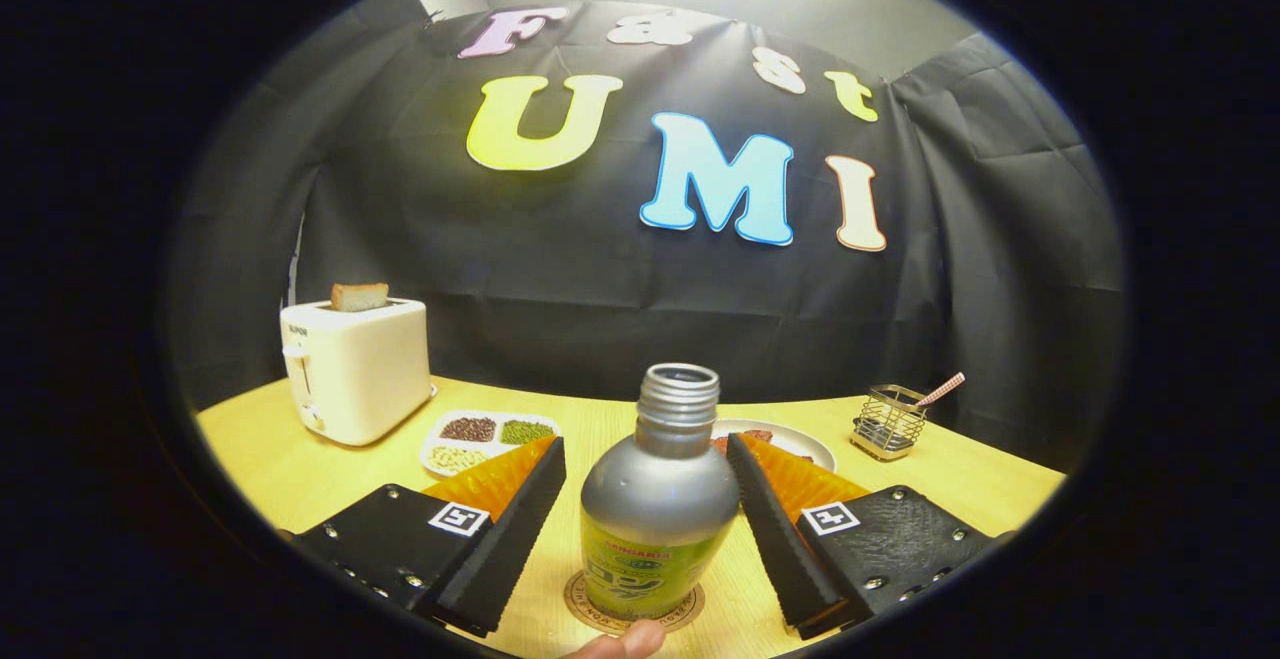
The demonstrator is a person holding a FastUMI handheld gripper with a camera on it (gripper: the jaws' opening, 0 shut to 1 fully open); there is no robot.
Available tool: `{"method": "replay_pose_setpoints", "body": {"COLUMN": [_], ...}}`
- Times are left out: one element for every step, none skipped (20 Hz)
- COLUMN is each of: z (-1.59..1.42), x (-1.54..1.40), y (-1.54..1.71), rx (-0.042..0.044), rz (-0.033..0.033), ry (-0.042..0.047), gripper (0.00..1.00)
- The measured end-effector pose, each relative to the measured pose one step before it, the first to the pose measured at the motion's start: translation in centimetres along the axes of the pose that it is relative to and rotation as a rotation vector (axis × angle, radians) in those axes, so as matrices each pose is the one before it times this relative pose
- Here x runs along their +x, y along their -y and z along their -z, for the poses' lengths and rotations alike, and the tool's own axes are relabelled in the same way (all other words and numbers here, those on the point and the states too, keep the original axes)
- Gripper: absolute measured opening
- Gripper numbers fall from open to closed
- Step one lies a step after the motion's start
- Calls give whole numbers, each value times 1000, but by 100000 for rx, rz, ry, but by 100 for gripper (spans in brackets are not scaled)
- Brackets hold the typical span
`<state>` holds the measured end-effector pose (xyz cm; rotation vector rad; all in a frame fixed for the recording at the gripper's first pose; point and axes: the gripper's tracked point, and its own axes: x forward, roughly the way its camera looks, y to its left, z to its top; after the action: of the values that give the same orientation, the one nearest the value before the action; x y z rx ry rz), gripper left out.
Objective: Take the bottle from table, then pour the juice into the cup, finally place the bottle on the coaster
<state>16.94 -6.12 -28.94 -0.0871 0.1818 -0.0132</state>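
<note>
Silver-topped and uncapped, the bottle [660, 509] stands upright on the round coaster [634, 607], which sits on the yellow table [300, 469]. Judging by that, the last step of the task looks done: the coaster keeps the bottle's base off the wood, and the open neck suits a bottle already poured from. The gripper [645, 529] has its 2 fingers [505, 539] spread wide, holding nothing, with a gap on each side of the bottle. The bottle lies between them, a little nearer the right one, touching neither. A fingertip [625, 641] of a person shows just below the coaster. Beyond the fingers stand a toaster [355, 369] with a slice of bread [359, 296], a 3-part tray [485, 437], a plate [790, 439] and a wire basket [888, 422].
</note>
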Motion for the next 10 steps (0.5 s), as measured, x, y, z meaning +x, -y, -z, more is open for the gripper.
{"method": "replay_pose_setpoints", "body": {"z": [-1504,-1381,-1574,-1507,-1390,-1284,-1197,-1068,-944,-1059], "x": [-703,-744,-689,-703,-671,-563,-772,-669,-707,-837], "y": [-64,286,305,399,278,-16,-132,-247,-96,446], "rx": [37,-749,-1005,-1023,-713,74,999,1251,1080,614], "rz": [-1358,-18,361,788,61,-548,-1778,-2364,-1419,502], "ry": [2593,2105,1704,967,335,83,-134,20,-371,-379], "gripper": [98,98,98,98,98,98,98,98,98,98]}}
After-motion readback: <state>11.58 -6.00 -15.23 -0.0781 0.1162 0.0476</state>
